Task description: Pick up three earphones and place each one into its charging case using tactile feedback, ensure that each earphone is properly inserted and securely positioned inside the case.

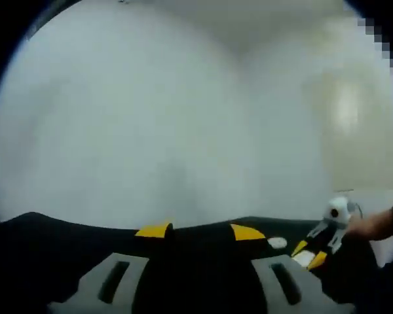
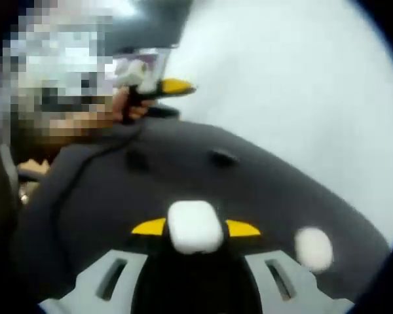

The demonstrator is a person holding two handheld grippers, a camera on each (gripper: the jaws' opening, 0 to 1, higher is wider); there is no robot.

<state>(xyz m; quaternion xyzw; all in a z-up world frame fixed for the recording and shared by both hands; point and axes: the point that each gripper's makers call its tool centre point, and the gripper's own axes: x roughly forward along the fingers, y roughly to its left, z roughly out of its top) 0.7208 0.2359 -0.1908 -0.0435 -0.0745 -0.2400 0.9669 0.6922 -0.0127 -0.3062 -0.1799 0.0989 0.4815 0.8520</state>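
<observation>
Two white cases are showing in the right gripper view. The right gripper (image 2: 194, 228) is reaching forward with its yellow-tipped fingers (image 2: 149, 227) standing apart either side of a white charging case (image 2: 194, 226); whether the tips are touching its sides I cannot tell. That case is rounded, closed and blurred, lying on the dark worktop (image 2: 262, 190) right between the tips. A second white case (image 2: 313, 248), smaller and oval, is lying on the worktop to the right and a little nearer, apart from the first. Farther off to the left, a hand (image 2: 126, 104) is holding the other gripper up over the far edge of the worktop, one yellow tip pointing right.

In the left gripper view, the left gripper (image 1: 201, 231) is pointing over the worktop (image 1: 65, 229) toward a pale blurred wall (image 1: 150, 111), its fingers (image 1: 156, 230) spread with nothing between them. To the right, a small white case (image 1: 277, 243) is lying on the worktop, and just beyond it the right gripper, held by a hand (image 1: 380, 226), is standing close beside something white I cannot make out.
</observation>
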